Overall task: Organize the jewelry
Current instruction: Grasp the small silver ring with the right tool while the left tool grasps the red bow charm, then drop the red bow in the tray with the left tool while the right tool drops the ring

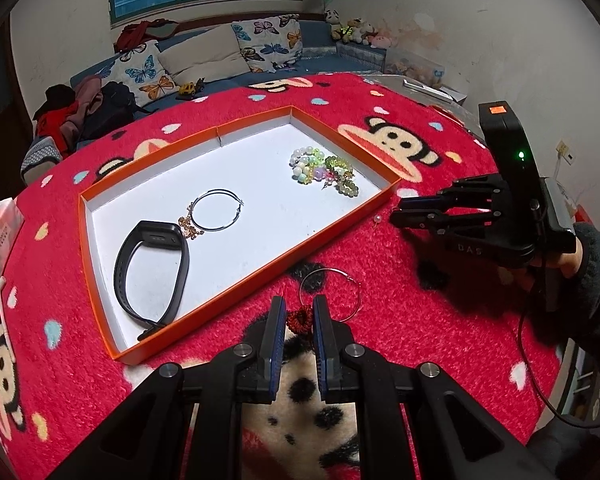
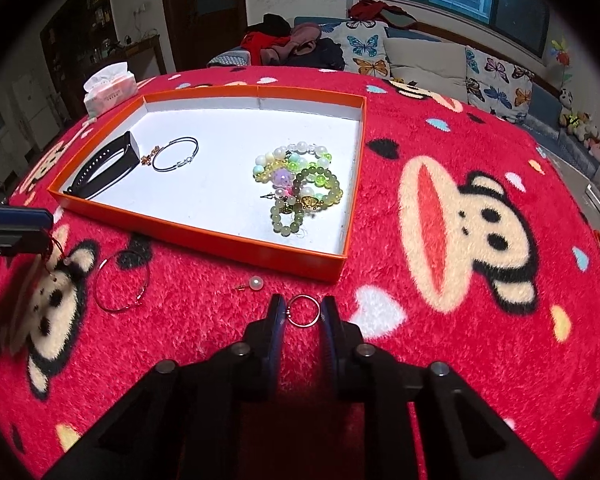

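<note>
My left gripper (image 1: 299, 304) is shut on a small red beaded piece (image 1: 299, 322) and holds it just above the red cloth; in the right wrist view the left gripper (image 2: 46, 230) shows at the left edge with the red piece (image 2: 54, 250) dangling from it. My right gripper (image 2: 303, 316) is shut on a thin small ring (image 2: 303, 325) down at the cloth, near the tray's front right corner. Both sit in front of the orange tray (image 2: 220, 240), which holds a black band (image 2: 104, 164), a dark hoop (image 2: 176, 168) and beaded bracelets (image 2: 300, 184).
A large thin hoop (image 2: 96, 288) and a pearl stud (image 2: 255, 282) lie loose on the monkey-print cloth (image 2: 460, 320) in front of the tray. A tissue pack (image 2: 110, 88) stands behind the tray's far left corner. A sofa with butterfly cushions (image 2: 364, 52) is beyond the table.
</note>
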`<state>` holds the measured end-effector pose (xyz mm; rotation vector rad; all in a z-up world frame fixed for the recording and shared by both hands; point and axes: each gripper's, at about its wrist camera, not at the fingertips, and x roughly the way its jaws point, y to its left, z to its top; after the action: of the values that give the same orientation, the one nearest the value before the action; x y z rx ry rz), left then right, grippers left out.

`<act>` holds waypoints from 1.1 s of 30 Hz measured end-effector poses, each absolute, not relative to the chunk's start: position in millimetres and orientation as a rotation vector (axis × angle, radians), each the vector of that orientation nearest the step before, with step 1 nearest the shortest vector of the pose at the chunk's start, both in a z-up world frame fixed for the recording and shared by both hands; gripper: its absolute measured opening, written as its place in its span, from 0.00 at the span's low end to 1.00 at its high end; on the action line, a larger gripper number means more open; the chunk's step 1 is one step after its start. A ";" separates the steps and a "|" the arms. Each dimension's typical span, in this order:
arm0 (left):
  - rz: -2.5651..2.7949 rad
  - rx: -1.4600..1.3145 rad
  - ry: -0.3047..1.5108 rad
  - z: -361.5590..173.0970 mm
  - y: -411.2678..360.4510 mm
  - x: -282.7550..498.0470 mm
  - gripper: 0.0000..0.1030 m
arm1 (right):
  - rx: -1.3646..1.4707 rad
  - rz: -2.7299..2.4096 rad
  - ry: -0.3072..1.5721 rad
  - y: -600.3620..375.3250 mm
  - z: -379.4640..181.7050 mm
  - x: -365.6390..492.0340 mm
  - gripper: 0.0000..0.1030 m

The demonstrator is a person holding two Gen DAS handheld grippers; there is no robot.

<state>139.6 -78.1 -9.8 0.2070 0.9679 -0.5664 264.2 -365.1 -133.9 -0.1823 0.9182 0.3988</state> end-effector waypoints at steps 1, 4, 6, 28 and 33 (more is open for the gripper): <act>-0.565 0.206 0.967 -8.9 -78.1 140.7 0.14 | -0.188 0.399 0.918 -364.4 -134.0 264.0 0.20; -0.563 0.200 0.963 -5.1 -77.0 142.7 0.14 | -0.186 0.402 0.914 -363.9 -133.3 263.0 0.20; -0.560 0.200 0.956 -1.6 -76.1 144.3 0.14 | -0.175 0.409 0.908 -364.8 -131.0 260.8 0.20; -0.488 0.177 0.922 10.3 -81.4 222.7 0.14 | -0.067 0.492 0.792 -361.0 -85.7 286.3 0.20; -0.480 0.189 0.966 -10.7 -83.6 232.9 0.14 | -0.072 0.483 0.826 -359.0 -98.6 298.4 0.20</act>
<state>232.9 -83.6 -10.7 0.1888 0.9660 -0.4798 298.4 -359.0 -98.6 -0.0716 0.8262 0.4830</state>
